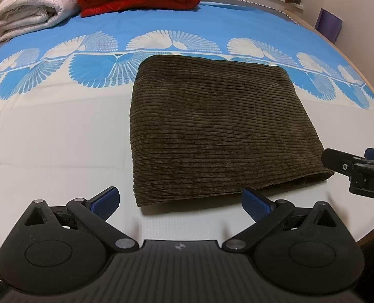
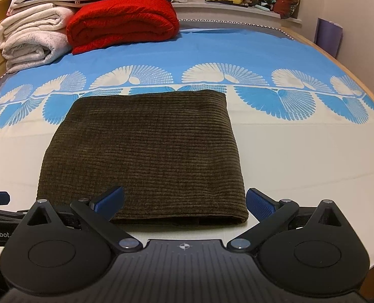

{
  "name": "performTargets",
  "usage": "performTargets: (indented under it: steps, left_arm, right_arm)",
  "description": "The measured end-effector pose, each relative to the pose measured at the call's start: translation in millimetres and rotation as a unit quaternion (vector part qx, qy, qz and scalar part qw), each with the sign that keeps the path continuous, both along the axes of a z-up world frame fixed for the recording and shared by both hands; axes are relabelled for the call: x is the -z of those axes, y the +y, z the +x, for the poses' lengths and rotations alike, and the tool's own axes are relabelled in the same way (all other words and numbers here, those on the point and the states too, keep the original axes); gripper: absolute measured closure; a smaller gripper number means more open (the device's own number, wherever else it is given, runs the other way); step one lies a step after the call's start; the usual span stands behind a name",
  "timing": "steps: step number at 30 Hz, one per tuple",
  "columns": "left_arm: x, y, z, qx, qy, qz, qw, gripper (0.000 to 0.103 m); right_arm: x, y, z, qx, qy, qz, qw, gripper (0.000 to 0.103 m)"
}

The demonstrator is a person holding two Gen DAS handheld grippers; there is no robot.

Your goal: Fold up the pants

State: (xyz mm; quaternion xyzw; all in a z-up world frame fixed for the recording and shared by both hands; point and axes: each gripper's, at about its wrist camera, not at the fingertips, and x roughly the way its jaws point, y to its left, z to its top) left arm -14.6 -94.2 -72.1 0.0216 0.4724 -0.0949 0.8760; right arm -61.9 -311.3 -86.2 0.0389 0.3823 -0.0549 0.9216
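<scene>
**Pants lie folded on the bed, both claws released at the near edge**

The pants [image 2: 144, 156], dark brown corduroy, lie on the bed [image 2: 300, 156] as a compact, squared bundle, on the pale part of the sheet with the far edge reaching the blue fan-patterned band. The cords run side to side across the bundle, and its near edge shows stacked layers, which suggests several folds are already in place. Judged from this, the task looks nearly or fully done.

The right claw [image 2: 184, 203] is released, its blue pads spread wide and holding nothing. The bundle lies straight ahead of it: the left pad overlaps the near edge in the picture, and the right pad sits just off the bundle's near right corner. Whether either pad touches cloth I cannot tell.

The left claw [image 1: 180, 200] is likewise released and empty. From it the bundle lies ahead and to the right, with the near left corner between the pads. The right claw's body shows at the right edge of the left wrist view, close beside the bundle's near right corner.

The bundle is close to square, so no long axis stands out. The right claw is squarer to it; the left is off to one side. If a further fold or smoothing is wanted, both would work from this near edge, pushing away toward the red blanket [image 2: 122, 19] and white blankets [image 2: 33, 35] at the head of the bed.
</scene>
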Motion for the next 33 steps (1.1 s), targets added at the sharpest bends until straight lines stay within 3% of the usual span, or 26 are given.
performTargets:
  steps: [33]
  left_arm:
    - [0.7,-0.5,-2.2,0.011,-0.008,-0.003,0.9999,0.000]
  right_arm:
    - [0.7,0.7,0.3,-0.001,0.001,0.001,1.000,0.001]
